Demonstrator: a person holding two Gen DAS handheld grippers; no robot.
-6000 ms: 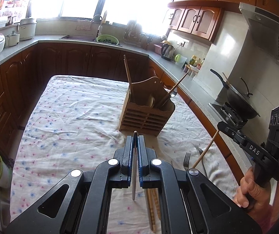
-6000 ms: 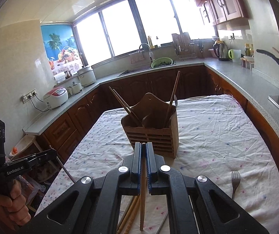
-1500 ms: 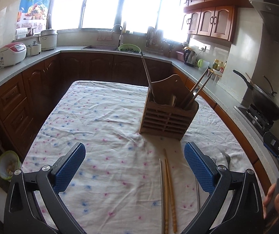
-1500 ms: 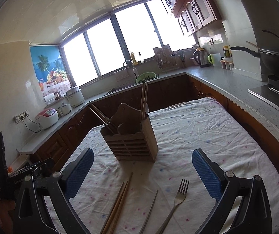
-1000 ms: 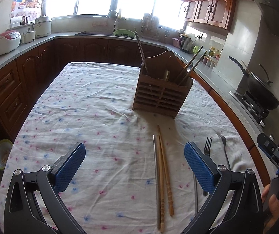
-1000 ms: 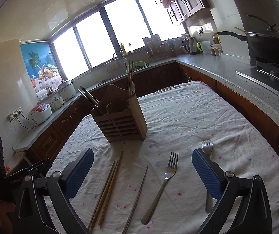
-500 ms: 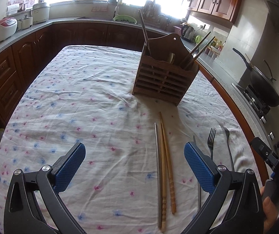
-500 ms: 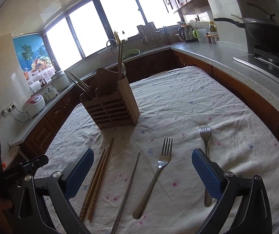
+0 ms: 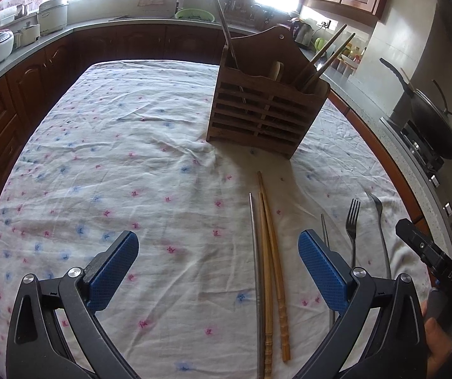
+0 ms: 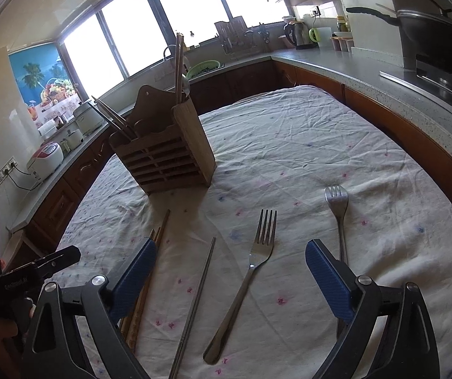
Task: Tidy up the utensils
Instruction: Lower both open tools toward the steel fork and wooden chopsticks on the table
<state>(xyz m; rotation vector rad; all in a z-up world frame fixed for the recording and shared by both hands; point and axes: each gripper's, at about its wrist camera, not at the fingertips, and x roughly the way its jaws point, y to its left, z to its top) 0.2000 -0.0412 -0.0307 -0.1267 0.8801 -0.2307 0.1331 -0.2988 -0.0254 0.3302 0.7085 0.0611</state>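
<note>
Sunlit kitchen, floral-clothed table (image 9: 131,145): the wooden utensil holder (image 9: 267,110) stands mid-table with several chopsticks and a spoon already upright in its compartments. Left on the cloth before it lie a pair of wooden chopsticks (image 9: 271,252) beside a metal chopstick (image 9: 255,252), a second metal chopstick (image 10: 199,293), a fork (image 10: 251,271) and another fork (image 10: 338,218). My left fingers (image 9: 218,263) hang released and wide over the chopstick pair, grasping nothing. My right fingers (image 10: 230,271), also released though just narrowing slightly, straddle the lone metal chopstick and the nearer fork without touching either. By my reckoning, the sorting is roughly half done; six pieces await.
</note>
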